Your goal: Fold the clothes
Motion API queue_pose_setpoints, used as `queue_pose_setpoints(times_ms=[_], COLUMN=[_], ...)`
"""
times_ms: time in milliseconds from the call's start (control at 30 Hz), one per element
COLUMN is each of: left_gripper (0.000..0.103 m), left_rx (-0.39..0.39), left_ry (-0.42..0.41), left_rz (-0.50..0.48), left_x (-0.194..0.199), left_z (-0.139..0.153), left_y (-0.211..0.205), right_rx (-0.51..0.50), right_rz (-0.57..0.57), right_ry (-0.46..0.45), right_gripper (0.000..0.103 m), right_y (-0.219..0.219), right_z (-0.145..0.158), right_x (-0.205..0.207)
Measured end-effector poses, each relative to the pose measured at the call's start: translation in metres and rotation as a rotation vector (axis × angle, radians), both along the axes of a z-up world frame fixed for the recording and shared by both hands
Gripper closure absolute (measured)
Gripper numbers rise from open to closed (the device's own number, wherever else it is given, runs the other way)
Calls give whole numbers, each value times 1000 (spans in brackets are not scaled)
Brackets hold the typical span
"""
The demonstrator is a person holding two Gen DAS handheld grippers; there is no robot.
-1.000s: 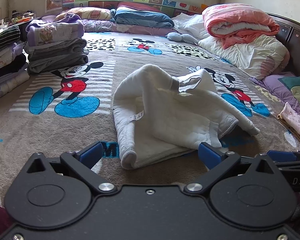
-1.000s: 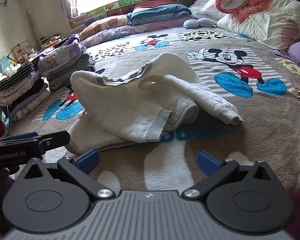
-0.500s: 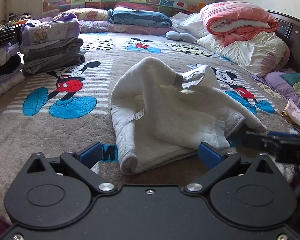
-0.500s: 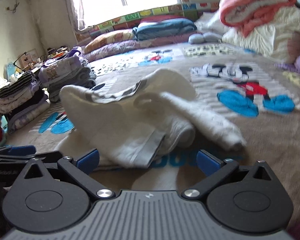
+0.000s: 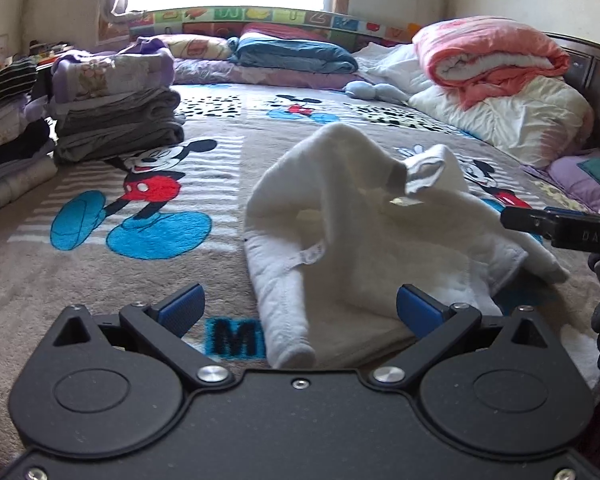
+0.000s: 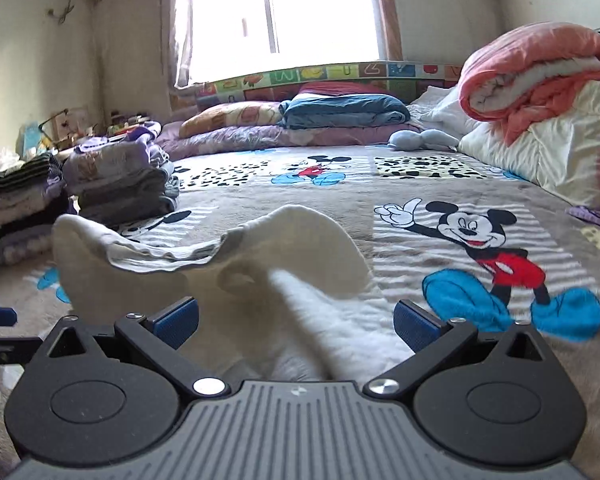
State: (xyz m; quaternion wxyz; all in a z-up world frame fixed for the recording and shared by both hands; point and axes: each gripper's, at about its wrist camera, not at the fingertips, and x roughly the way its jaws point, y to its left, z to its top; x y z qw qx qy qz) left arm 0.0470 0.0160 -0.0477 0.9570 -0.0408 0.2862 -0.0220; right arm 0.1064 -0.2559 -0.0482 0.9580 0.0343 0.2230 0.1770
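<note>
A crumpled white garment (image 5: 364,232) lies on the Mickey Mouse blanket (image 5: 148,208) in the middle of the bed. My left gripper (image 5: 298,312) is open and empty, its blue pads just short of the garment's near edge. My right gripper (image 6: 296,320) is open, low over the garment (image 6: 300,276), with a sleeve running between its fingers. The right gripper also shows at the right edge of the left wrist view (image 5: 560,228), beside the garment's right sleeve.
Stacks of folded clothes (image 5: 116,116) stand at the left side of the bed. Pillows and a blue folded blanket (image 5: 296,60) line the head. A pink quilt on white bedding (image 5: 492,64) sits at the right, by the dark headboard.
Both grippers have moved forward toward the garment. The right gripper has come much closer and lower, so the sleeve now lies between its fingers. The garment has not moved.
</note>
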Motion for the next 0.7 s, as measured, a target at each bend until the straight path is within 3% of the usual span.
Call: queue_pose_setpoints(times_ms=[233,400,533,600,700], left_gripper=[3,19,39,42,59], left_rx=[31,56,70,69,62], left_ry=[-71,-93,-73,-74,-81], left_rz=[-20,-70,-91,-97,-99], left_x=[10,27,41,47,57], left_z=[5,10,6,5,5], left_y=[-2,-3,-2,0,3], right_rx=[-25,-94,-159,-163,-160], right_rz=[53,142,203,231,260], right_ry=[12,-32,-47,-35,0], right_gripper=[0,7,13,17,31], right_y=[-4,3,10,10,9], right_z=[1,16,19,18,10], right_x=[26,47,71,84,104])
